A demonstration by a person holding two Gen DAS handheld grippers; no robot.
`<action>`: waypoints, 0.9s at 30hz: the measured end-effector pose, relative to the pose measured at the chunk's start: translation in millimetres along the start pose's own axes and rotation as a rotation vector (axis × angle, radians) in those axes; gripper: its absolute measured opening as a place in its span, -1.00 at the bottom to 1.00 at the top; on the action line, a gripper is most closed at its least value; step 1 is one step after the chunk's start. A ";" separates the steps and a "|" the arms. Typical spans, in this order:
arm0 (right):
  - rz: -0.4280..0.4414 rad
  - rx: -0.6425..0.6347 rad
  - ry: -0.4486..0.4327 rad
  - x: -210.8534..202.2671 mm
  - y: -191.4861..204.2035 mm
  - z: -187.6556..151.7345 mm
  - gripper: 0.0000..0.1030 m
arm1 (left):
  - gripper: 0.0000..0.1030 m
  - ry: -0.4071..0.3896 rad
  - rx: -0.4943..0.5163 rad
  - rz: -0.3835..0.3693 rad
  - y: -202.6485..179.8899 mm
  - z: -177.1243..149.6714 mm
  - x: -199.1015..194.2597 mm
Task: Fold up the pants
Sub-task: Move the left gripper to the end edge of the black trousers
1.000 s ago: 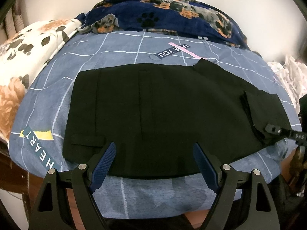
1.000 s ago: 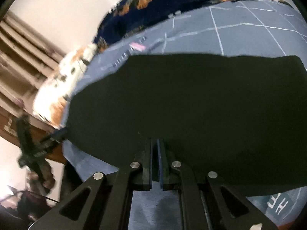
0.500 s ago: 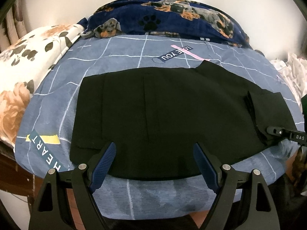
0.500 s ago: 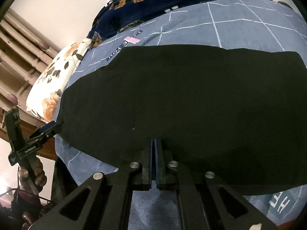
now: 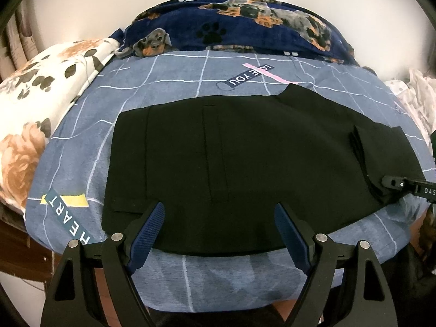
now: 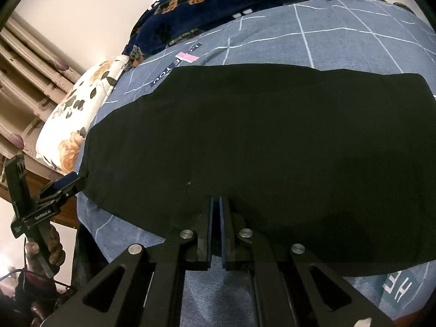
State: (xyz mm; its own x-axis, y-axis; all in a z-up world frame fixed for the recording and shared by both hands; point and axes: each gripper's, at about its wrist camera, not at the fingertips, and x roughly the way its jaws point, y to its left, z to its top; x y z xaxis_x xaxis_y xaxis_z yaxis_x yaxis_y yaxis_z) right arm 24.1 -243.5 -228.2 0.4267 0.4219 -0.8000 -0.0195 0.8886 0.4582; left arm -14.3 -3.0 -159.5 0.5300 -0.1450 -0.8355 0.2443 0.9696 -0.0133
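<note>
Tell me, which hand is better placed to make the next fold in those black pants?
Right, probably. The right tool is shut on the black pants at the partly folded end; the left tool hangs open over the near edge, gripping nothing.

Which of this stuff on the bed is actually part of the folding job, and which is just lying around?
Part of the job:
pants
left claw, open
right claw, shut on the pants' edge

Just lying about:
floral pillow
dog blanket
blue sheet, under the pants
</note>
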 end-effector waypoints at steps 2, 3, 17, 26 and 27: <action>0.001 0.001 0.001 -0.1 -0.4 0.1 -0.93 | 0.61 0.002 -0.001 0.002 0.9 0.2 0.8; 0.002 0.001 0.001 -0.1 -0.4 -0.1 -0.93 | 0.61 0.003 -0.001 0.003 1.3 0.3 1.3; 0.017 0.028 0.002 1.1 -2.0 1.3 -0.93 | 0.61 0.028 -0.098 -0.174 52.5 12.6 1.9; 0.022 0.037 0.001 1.0 -2.6 0.8 -0.93 | 0.59 0.063 -0.215 -0.327 138.0 29.1 25.3; 0.022 0.038 0.000 1.0 -2.4 0.4 -0.93 | 0.59 0.069 -0.223 -0.355 144.6 30.2 30.1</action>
State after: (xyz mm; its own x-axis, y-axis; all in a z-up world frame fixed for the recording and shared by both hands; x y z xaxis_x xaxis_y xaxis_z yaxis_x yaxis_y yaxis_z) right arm 24.9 -245.3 -229.9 0.4267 0.4409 -0.7896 0.0057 0.8718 0.4899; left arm 61.5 126.9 -170.0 0.3874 -0.4712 -0.7924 0.2162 0.8820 -0.4188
